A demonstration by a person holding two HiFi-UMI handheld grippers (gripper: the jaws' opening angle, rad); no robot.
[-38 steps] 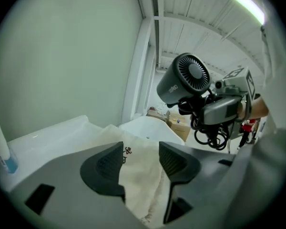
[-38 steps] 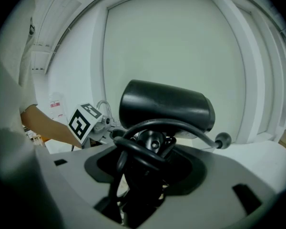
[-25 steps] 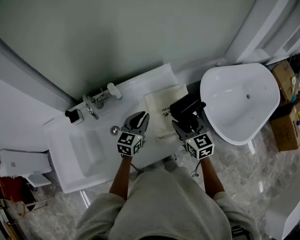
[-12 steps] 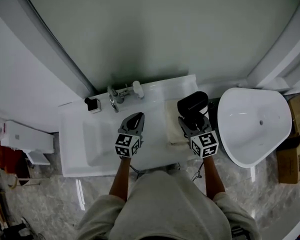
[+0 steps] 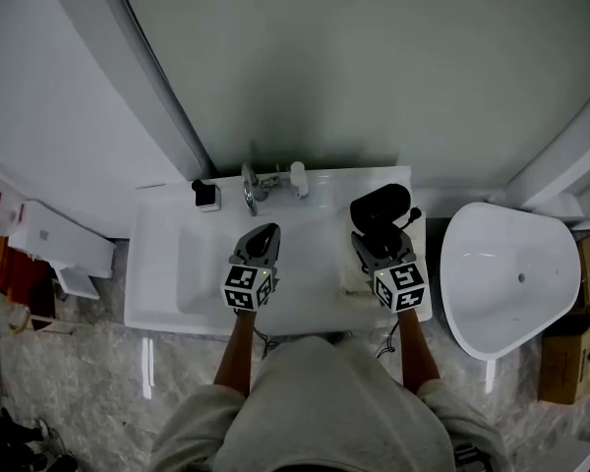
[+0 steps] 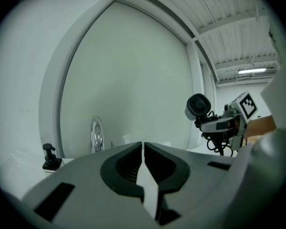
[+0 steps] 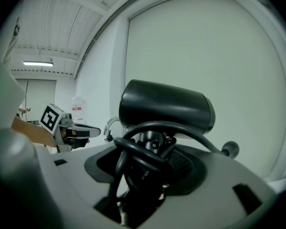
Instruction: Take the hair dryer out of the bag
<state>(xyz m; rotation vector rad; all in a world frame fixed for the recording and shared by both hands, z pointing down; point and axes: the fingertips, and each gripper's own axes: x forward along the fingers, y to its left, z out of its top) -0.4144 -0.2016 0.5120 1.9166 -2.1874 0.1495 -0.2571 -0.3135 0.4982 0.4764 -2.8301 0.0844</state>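
My right gripper (image 5: pixel 376 240) is shut on the black hair dryer (image 5: pixel 379 208), holding it in the air above the white counter. In the right gripper view the dryer's barrel (image 7: pixel 167 108) lies across the jaws, with its black cord (image 7: pixel 142 152) looped between them. The cream cloth bag (image 5: pixel 351 279) lies flat on the counter under that gripper. My left gripper (image 5: pixel 265 234) hovers beside the sink basin, shut, with nothing between its jaws (image 6: pixel 143 147). From the left gripper view, the hair dryer (image 6: pixel 198 106) shows to the right, held in the right gripper.
A chrome faucet (image 5: pixel 251 187), a small white bottle (image 5: pixel 298 178) and a black soap dispenser (image 5: pixel 206 196) stand at the back of the white counter (image 5: pixel 157 293). The sink basin (image 5: pixel 199 268) is to the left. A white tub (image 5: pixel 511 283) stands at the right.
The hair dryer has come up off the cream bag in my right gripper. My left gripper has drawn away from the bag toward the sink, and its jaws have closed.
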